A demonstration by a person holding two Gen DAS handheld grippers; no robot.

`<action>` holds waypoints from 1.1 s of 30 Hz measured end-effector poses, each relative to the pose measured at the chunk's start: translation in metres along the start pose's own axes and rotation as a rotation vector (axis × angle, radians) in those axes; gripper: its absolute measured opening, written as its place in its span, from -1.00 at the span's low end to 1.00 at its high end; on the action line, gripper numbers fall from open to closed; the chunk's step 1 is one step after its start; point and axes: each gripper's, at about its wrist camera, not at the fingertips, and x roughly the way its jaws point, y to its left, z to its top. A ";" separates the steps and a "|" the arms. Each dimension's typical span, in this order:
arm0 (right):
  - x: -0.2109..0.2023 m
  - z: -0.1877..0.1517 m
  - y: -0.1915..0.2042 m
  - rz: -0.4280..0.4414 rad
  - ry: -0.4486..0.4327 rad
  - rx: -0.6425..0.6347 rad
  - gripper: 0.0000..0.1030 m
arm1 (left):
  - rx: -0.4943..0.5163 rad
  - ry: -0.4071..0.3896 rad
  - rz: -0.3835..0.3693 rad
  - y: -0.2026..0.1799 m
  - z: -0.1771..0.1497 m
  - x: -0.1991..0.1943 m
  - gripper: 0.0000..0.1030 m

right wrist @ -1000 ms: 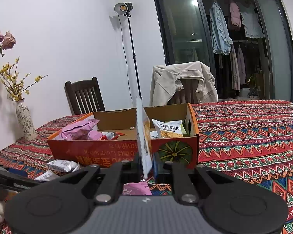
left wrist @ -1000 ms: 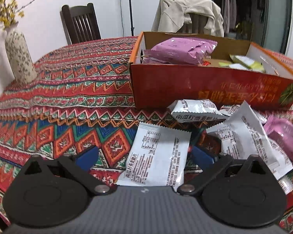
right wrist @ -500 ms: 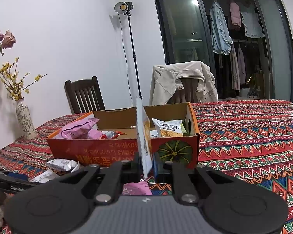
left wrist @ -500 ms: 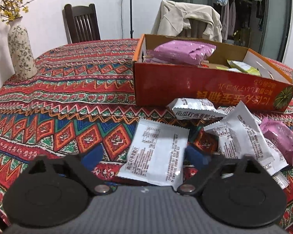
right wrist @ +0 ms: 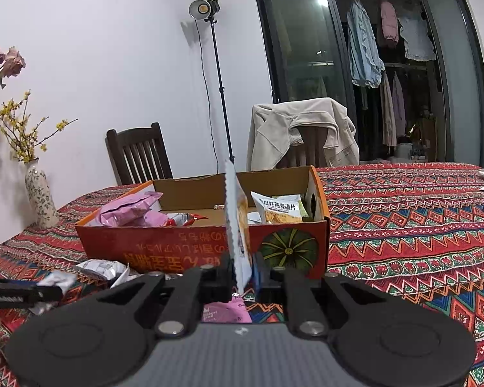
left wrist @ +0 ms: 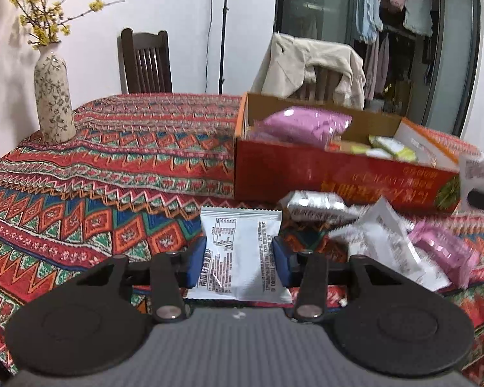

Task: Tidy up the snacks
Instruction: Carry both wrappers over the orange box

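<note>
Your left gripper (left wrist: 239, 262) tilts down, jaws clamping the flat white foil snack packet (left wrist: 240, 254) above the worktop (left wrist: 113, 174). Your right gripper (right wrist: 242, 275) pinches another thin packet (right wrist: 237, 225) edge-on, its print unreadable, before the orange cardboard box (right wrist: 164, 245).

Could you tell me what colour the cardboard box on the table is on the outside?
The cardboard box is red-orange outside, clearest in the right wrist view.

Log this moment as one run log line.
left gripper: shut on white packet | right gripper: shut on upright packet | box: partly filled
</note>
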 end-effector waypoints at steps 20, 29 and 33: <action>-0.002 0.068 0.006 -0.010 -0.096 -0.032 -0.78 | 0.010 -0.225 -0.113 -0.047 0.081 -0.020 -0.13; 0.040 0.102 0.006 -0.038 -0.103 -0.016 -0.78 | -0.025 -0.278 -0.101 -0.072 0.124 0.012 -0.13; 0.063 0.105 0.005 -0.053 -0.098 -0.007 -0.78 | -0.048 -0.292 -0.076 -0.076 0.134 0.030 -0.13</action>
